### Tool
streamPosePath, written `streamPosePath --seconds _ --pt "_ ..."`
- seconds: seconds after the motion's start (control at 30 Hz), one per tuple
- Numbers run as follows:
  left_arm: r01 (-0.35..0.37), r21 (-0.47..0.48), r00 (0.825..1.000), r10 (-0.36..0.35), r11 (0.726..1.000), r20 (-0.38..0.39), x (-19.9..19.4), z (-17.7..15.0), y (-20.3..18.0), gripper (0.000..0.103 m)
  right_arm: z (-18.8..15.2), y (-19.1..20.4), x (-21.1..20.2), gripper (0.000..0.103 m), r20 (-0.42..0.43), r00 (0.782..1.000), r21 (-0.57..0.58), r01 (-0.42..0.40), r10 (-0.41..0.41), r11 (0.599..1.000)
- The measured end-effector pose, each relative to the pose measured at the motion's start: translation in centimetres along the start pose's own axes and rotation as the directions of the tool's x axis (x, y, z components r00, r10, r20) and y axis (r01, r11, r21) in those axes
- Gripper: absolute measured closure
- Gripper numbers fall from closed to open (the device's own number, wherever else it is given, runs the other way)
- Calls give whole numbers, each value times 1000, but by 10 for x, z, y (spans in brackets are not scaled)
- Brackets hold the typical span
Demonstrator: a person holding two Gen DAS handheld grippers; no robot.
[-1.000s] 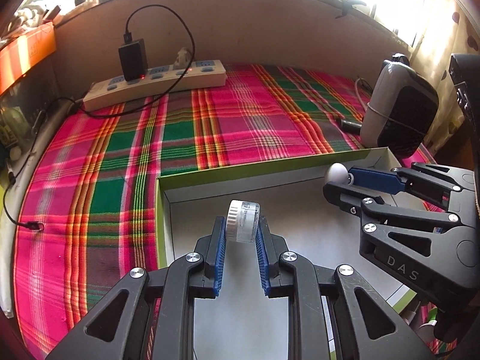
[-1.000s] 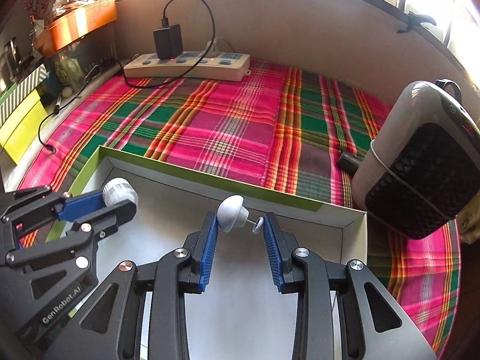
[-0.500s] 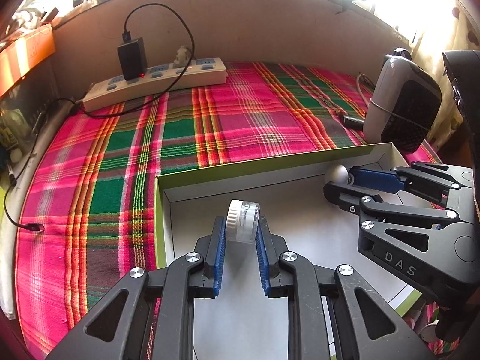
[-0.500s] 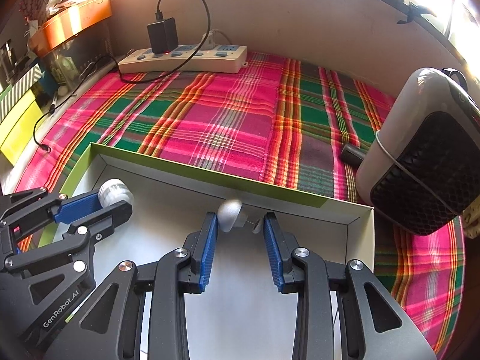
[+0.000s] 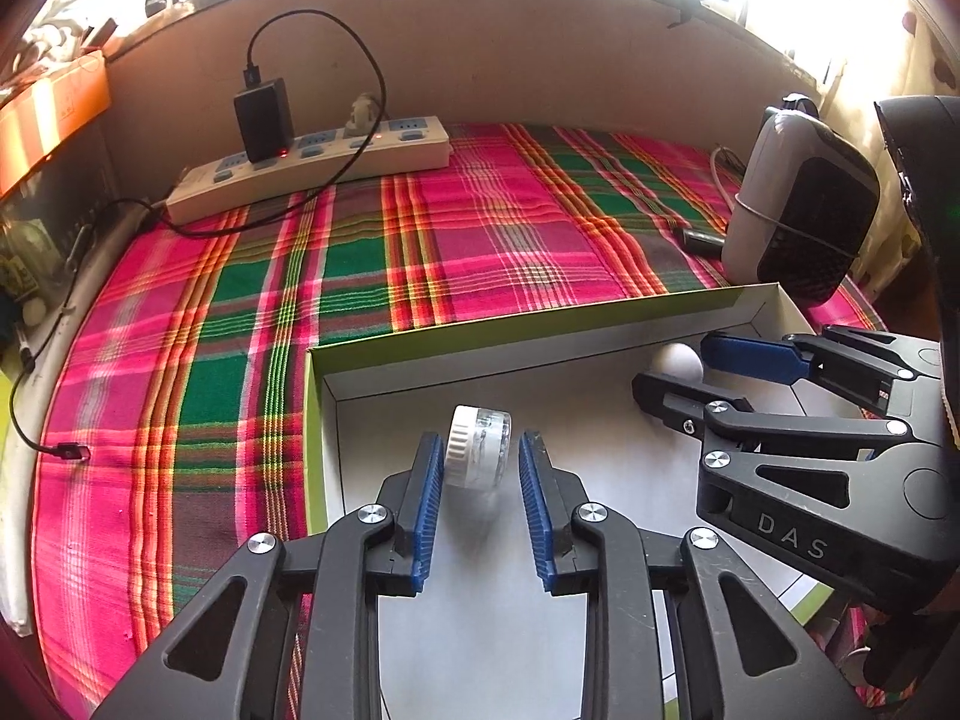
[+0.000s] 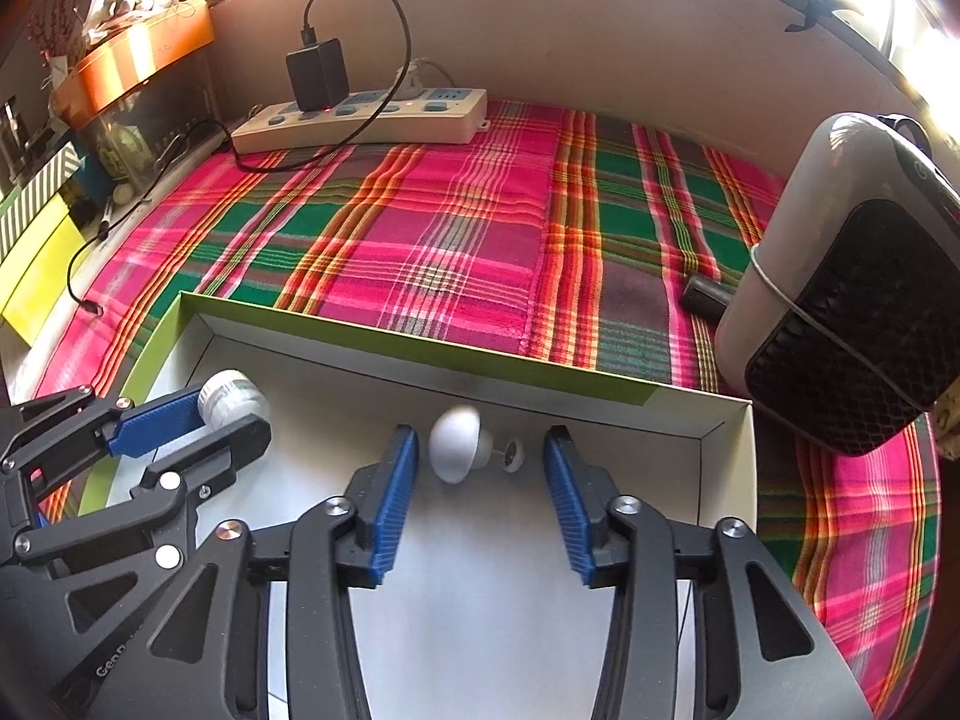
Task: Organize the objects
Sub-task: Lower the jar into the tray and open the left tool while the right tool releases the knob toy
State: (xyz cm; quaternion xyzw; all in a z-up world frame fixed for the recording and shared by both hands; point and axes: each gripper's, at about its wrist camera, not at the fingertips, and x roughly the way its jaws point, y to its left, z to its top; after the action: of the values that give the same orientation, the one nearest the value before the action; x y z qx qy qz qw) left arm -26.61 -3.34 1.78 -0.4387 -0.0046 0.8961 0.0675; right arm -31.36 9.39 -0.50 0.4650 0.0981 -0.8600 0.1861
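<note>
Both our grippers tilt down over the box (image 5: 540, 324): left gripper (image 5: 480, 468) opening around jar (image 5: 478, 447), right gripper (image 6: 477, 465) at 3 o'clock opening around knob (image 6: 454, 444).

a woven plaid cloth (image 5: 480, 240) covers the worktop. the box (image 5: 540, 324) looks like matt white card with a green outer face. the jar (image 5: 478, 447) is clear plastic with a ribbed white lid. the fingers (image 5: 427, 498) carry ridged blue pads on matt black plastic.

Both grippers let go. The left gripper (image 5: 480, 468) is opening, and the jar (image 5: 478, 447), gripped a second ago, sits loose between its fingers. The right gripper (image 6: 480, 468) is opening too, and the white knob (image 6: 456, 444) drops free, blurred.
</note>
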Motion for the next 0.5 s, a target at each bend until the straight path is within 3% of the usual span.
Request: streamPosePath --seconds 0.5 --pt "-10 8 998 10 1000 57 -36 -9 -7 76 -11 6 -29 54 49 999 10 4 -4 1000"
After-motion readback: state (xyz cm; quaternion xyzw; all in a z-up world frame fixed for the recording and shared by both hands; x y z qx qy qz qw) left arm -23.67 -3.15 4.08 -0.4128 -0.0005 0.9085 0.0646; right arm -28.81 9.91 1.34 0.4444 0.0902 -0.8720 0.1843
